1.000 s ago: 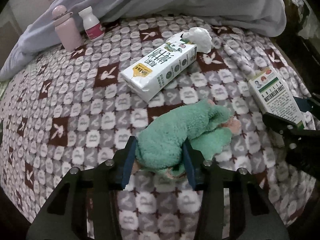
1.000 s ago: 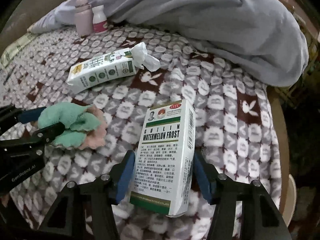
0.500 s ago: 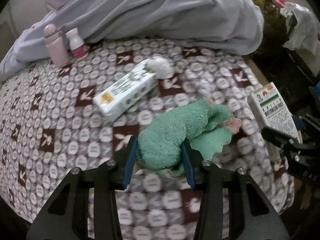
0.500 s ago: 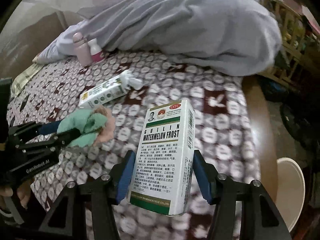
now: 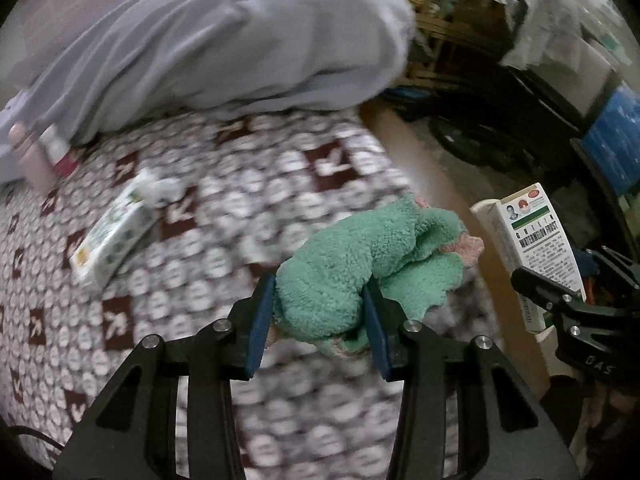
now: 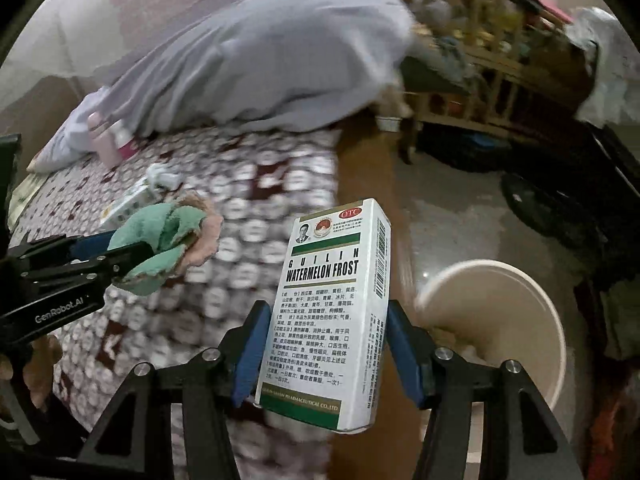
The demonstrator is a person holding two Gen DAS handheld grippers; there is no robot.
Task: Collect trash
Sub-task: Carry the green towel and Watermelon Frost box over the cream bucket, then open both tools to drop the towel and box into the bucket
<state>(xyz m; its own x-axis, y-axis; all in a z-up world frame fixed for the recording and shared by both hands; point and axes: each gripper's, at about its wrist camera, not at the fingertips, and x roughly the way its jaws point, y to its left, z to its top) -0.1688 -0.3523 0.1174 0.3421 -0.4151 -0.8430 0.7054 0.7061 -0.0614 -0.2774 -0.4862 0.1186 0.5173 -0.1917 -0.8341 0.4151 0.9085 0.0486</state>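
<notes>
My left gripper (image 5: 320, 320) is shut on a fluffy green sock with pink trim (image 5: 360, 260), held above the patterned blanket near the bed's right edge. The same sock (image 6: 160, 240) shows at the left of the right wrist view, pinched in the left gripper (image 6: 132, 256). My right gripper (image 6: 324, 344) is shut on a white and green medicine box (image 6: 332, 304), held upright over the bed's wooden edge. That box (image 5: 532, 240) appears at the right of the left wrist view. A cream round bin (image 6: 492, 320) stands on the floor just right of the box.
A white milk carton (image 5: 116, 236) with a crumpled tissue (image 5: 164, 188) lies on the blanket (image 5: 240, 220). A pink bottle (image 6: 102, 140) and a small white bottle stand by the grey duvet (image 5: 220, 40). Wooden furniture and dark clutter fill the floor to the right.
Both grippers have lifted and swung right, from over the middle of the bed to its right edge, carrying the sock and the box. The bin has come into the right wrist view.
</notes>
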